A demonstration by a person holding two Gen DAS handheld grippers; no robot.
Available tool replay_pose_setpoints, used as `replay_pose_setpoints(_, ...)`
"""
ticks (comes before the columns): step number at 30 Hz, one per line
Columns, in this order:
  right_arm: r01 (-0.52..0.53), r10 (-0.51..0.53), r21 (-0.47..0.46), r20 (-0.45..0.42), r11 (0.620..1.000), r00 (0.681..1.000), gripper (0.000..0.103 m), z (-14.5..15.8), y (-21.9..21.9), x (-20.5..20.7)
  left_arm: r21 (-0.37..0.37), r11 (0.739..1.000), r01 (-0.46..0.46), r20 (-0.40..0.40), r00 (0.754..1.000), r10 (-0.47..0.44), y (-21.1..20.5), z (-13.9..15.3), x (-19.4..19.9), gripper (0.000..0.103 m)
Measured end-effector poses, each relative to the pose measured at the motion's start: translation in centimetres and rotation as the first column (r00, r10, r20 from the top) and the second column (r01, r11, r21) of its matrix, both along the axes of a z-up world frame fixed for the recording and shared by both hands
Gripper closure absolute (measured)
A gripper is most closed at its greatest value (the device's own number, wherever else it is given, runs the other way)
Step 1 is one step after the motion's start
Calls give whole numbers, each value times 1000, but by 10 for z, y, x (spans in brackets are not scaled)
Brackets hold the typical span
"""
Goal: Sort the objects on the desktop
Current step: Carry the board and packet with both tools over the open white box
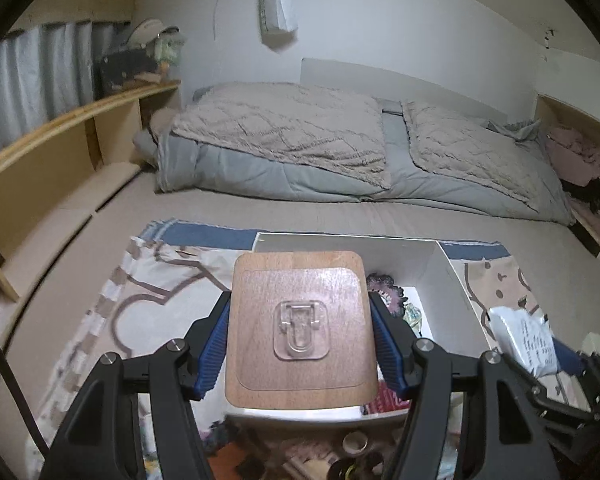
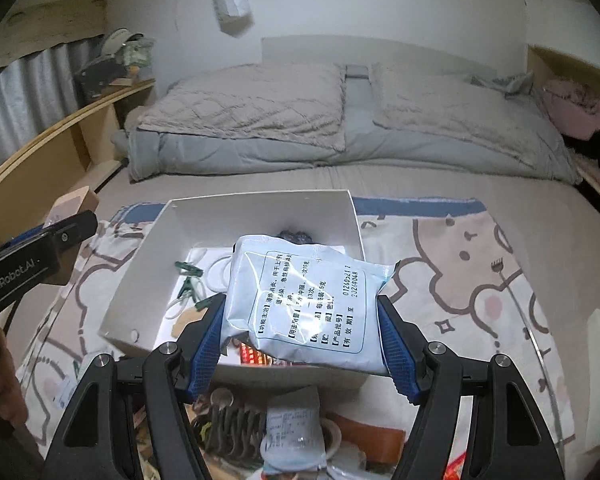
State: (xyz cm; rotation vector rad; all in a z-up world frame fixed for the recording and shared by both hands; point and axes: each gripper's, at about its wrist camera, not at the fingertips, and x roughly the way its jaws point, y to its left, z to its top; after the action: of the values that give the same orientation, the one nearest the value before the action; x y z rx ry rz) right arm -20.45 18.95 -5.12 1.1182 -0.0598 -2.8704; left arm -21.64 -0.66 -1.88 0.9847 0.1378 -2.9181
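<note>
Wood-grain, the flat rounded-square plaque with a clear plastic hook stuck on its face [image 1: 300, 328] sits clamped by its side edges between the blue ribbed pads of the left gripper [image 1: 300, 340], held above the near wall of the open white cardboard box [image 1: 448, 280]; the right gripper [image 2: 304, 332] squeezes a pale blue printed foil sachet [image 2: 304, 300] between its own blue pads, over the same box; inside the box lie green clothes pegs [image 2: 190, 276] and white rings [image 2: 216, 272]; the box rests on a cartoon-patterned beige blanket [image 2: 460, 280] spread over the bed [image 2: 420, 180]; folded grey quilts [image 1: 284, 136] lie at the bed's far end.
</note>
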Motion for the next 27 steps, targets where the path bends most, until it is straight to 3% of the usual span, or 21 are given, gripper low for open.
replay_pose_setpoints(17, 5, -5, -1, 145, 1000, 989, 31, -49, -3, -56, -46, 997, 58, 146, 988, -51, 10, -59, -88, 39)
replay_pose_setpoints(27, -36, 31, 27, 149, 999, 988, 31, -51, -2, -58, -10, 998, 65, 203, 977, -62, 28, -69, -122, 39)
